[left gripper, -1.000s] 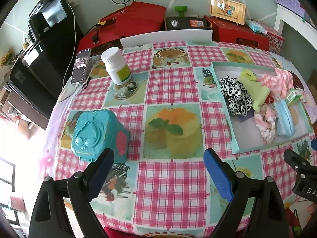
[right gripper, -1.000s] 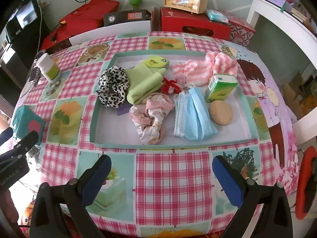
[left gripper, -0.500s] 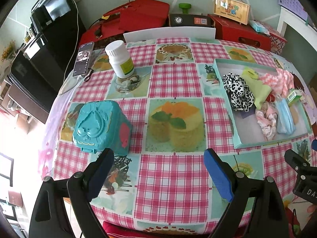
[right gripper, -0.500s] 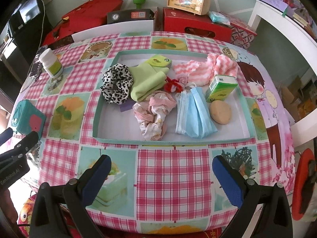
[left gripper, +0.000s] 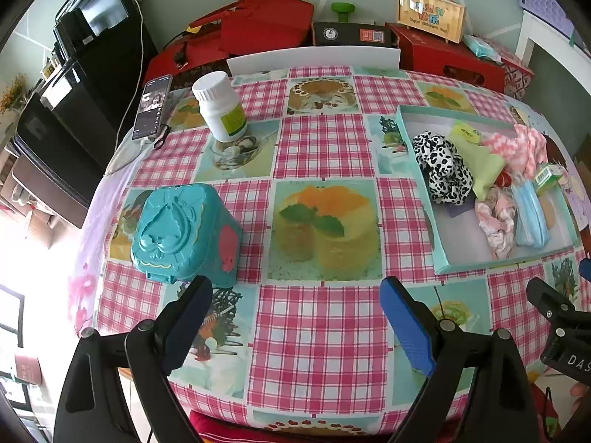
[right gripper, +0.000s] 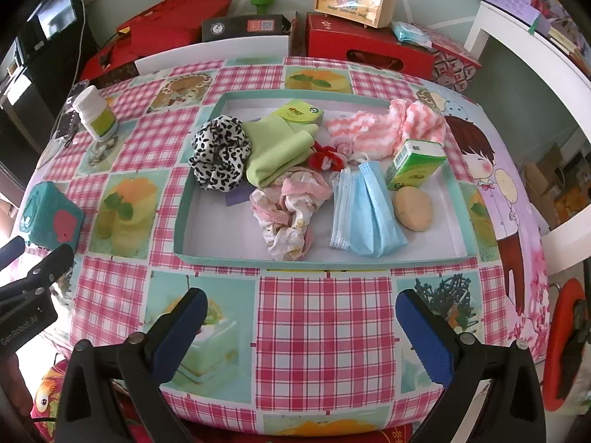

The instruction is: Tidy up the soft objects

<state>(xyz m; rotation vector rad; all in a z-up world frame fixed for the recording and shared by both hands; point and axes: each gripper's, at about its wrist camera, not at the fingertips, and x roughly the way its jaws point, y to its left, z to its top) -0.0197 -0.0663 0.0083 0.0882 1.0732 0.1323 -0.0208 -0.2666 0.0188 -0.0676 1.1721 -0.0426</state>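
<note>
While empty, both claws (left claw (left gripper: pixel 295 295), right claw (right gripper: pixel 301 308)) gape.

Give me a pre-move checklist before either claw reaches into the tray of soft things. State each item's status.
1. Left claw open and holding nothing: ok.
2. Right claw open and holding nothing: ok.
3. Soft items all inside the teal tray: ok; the leopard scrunchie, green cloth, blue face mask and pink striped cloth lie within its walls.
4. Path from right claw to tray free of obstacles: ok; only tablecloth lies between.
5. Items separated for a clean single grasp: not ok; the floral scrunchie touches the green cloth, and the red piece is partly tucked among neighbours.
6. Destination for sorted items: cannot tell.
</note>
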